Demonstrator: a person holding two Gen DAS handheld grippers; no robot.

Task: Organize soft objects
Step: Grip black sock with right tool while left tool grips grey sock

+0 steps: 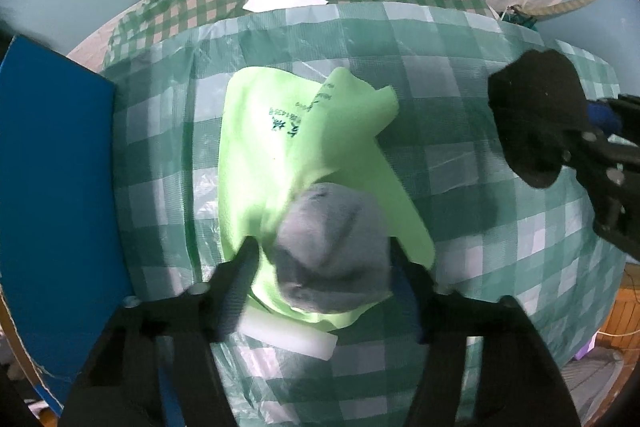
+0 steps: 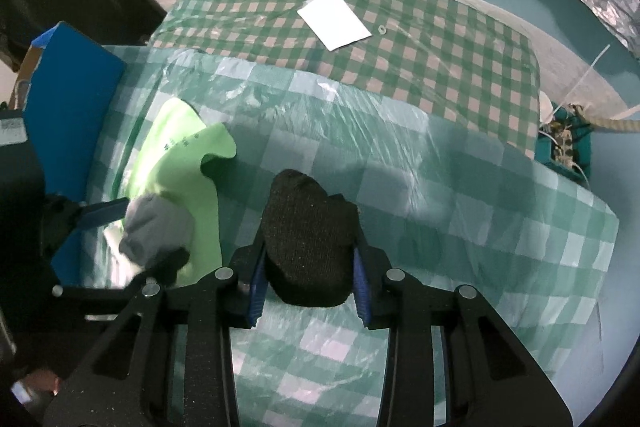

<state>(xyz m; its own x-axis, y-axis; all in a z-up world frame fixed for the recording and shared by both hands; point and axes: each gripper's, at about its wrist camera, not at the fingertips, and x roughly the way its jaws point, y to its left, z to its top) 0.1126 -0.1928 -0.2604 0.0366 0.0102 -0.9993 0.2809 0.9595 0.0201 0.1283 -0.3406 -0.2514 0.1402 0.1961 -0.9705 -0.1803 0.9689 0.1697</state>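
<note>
My left gripper (image 1: pixel 324 259) is shut on a grey sock (image 1: pixel 332 251), held just above a light green cloth (image 1: pixel 272 147) that lies on the green checked plastic sheet (image 1: pixel 460 155). My right gripper (image 2: pixel 308 263) is shut on a black sock (image 2: pixel 308 239), held above the sheet to the right of the green cloth (image 2: pixel 180 159). The black sock (image 1: pixel 532 115) and right gripper show at the right of the left wrist view. The grey sock (image 2: pixel 156 227) shows at the left of the right wrist view.
A blue box (image 1: pixel 52 195) stands at the left edge of the sheet; it also shows in the right wrist view (image 2: pixel 68 87). A white card (image 2: pixel 340 20) lies on a darker checked cloth (image 2: pixel 440 39) at the back. A rope and teal object (image 2: pixel 568 143) sit at the far right.
</note>
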